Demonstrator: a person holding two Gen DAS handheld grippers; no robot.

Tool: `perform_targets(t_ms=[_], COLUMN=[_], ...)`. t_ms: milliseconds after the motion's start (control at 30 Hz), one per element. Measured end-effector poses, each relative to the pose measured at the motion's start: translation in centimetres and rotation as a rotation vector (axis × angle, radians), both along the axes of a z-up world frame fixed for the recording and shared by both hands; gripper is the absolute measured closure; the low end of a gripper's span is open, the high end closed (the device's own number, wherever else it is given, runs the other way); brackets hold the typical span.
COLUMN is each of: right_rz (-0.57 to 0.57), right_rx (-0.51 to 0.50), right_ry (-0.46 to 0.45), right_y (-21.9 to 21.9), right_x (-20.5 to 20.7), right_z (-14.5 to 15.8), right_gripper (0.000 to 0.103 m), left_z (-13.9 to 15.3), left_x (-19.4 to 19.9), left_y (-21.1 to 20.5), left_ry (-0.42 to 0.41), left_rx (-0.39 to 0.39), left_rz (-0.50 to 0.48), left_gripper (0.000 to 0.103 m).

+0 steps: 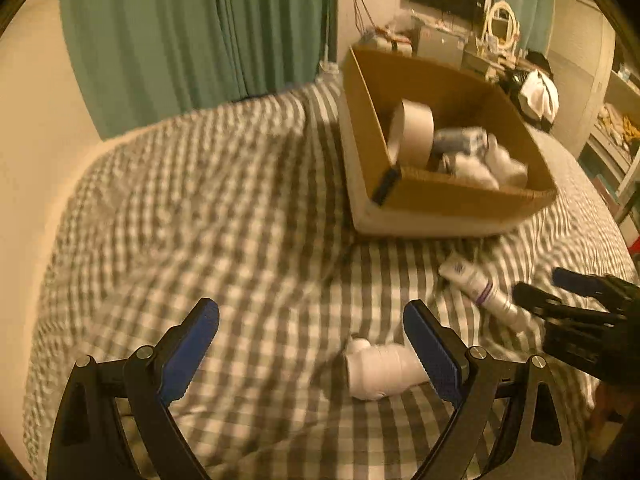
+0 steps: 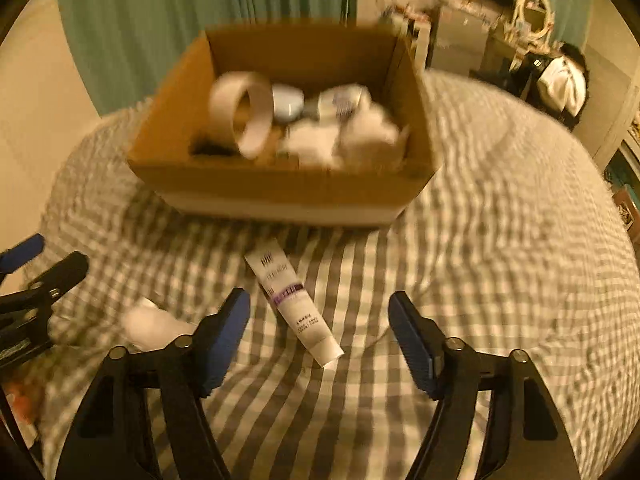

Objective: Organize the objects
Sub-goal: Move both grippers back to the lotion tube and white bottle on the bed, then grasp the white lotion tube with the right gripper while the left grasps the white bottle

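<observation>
1. Checked grey-and-white bedspread (image 2: 500, 240) is your work surface, soft and rumpled; cardboard box (image 2: 280, 184) sits on it at the far side, green curtain (image 1: 180, 40) behind
2. Box already holds a tape roll (image 2: 244, 114) and some white items, blurred, so I can't tell what they are. Two things lie loose on the bed: a white tube (image 2: 294, 304) and a small white bottle (image 1: 382, 372)
3. Right gripper (image 2: 320, 332): jaws apart, nothing held. Tube lies between the fingers but skewed, closer to the left finger, cap end toward you, flat end toward the box
4. Left gripper (image 1: 312, 340): wide open, nothing held. Bottle lies on its side just inside the right finger; contact with the pad can't be told
5. For the tube, centre the jaws across its width near the middle, so it doesn't pivot when lifted
6. For the bottle, shift so it sits midway between the fingers, else one pad will likely push it away
7. Go down until the pads straddle each item, but watch the fabric: a fold could get pinched in
8. The grippers work near each other; stagger the lifts to the box
</observation>
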State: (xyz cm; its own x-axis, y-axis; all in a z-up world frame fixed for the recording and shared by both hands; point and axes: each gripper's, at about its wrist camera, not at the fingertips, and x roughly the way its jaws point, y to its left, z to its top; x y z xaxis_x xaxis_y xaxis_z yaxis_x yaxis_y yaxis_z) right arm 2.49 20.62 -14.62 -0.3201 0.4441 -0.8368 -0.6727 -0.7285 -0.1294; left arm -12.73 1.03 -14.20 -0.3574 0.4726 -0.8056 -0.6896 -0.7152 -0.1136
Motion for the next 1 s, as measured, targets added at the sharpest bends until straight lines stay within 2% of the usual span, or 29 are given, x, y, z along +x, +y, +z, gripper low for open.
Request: perform_targets(t_ms=[67, 167, 267, 333, 400, 533, 600, 733, 900, 1000], right_rz=[-0.001, -0.007, -0.006, -0.009, -0.01, -0.027, -0.035, -0.028, -0.017, -0.04], right_rx=[-0.06, -0.095, -0.135, -0.134, -0.111, -0.071, -0.059, -0.037, -0.011, -0.023], right_ry=[-0.027, -0.04, -0.067, -0.085, -0.095, -0.071, -0.053, -0.058, -0.077, -0.057], right_y=[1.1, 2.1, 2.7, 2.8, 2.6, 2.3, 2.2, 1.4, 0.7, 0.6], right_x=[-0.7, -1.1, -1.3, -1.4, -1.4, -0.5, 0.0, 0.1, 0.1, -0.5], right_z=[-2.1, -3.5, -5.0, -5.6, -5.6, -4.6, -4.1, -3.6, -3.7, -4.2], right_gripper=[0.042, 0.044, 0.053, 0.058, 0.071, 0.084, 0.084, 0.084, 0.084, 0.084], left_z=[-1.1, -2.9, -3.9, -4.0, -4.0, -3.8, -4.2, -6.3, -7.0, -7.4], left_x=[0.3, 0.5, 0.8, 1.2, 1.8, 3.2, 3.9, 5.0, 5.3, 5.2], left_y=[0.8, 1.7, 2.3, 2.7, 2.9, 3.3, 3.5, 4.4, 5.5, 6.7], left_ry=[-0.021, -0.058, -0.085, -0.082, -0.083, -0.076, -0.071, -0.097, -0.099, -0.117], left_rx=[-0.026, -0.085, -0.104, -0.109, -0.103, -0.098, -0.115, -0.223, -0.249, -0.242], left_rz=[-0.025, -0.043, -0.069, -0.096, -0.13, -0.214, -0.238, -0.287, -0.32, -0.371], left_gripper=[0.007, 0.007, 0.007, 0.007, 0.007, 0.007, 0.007, 0.007, 0.007, 0.007])
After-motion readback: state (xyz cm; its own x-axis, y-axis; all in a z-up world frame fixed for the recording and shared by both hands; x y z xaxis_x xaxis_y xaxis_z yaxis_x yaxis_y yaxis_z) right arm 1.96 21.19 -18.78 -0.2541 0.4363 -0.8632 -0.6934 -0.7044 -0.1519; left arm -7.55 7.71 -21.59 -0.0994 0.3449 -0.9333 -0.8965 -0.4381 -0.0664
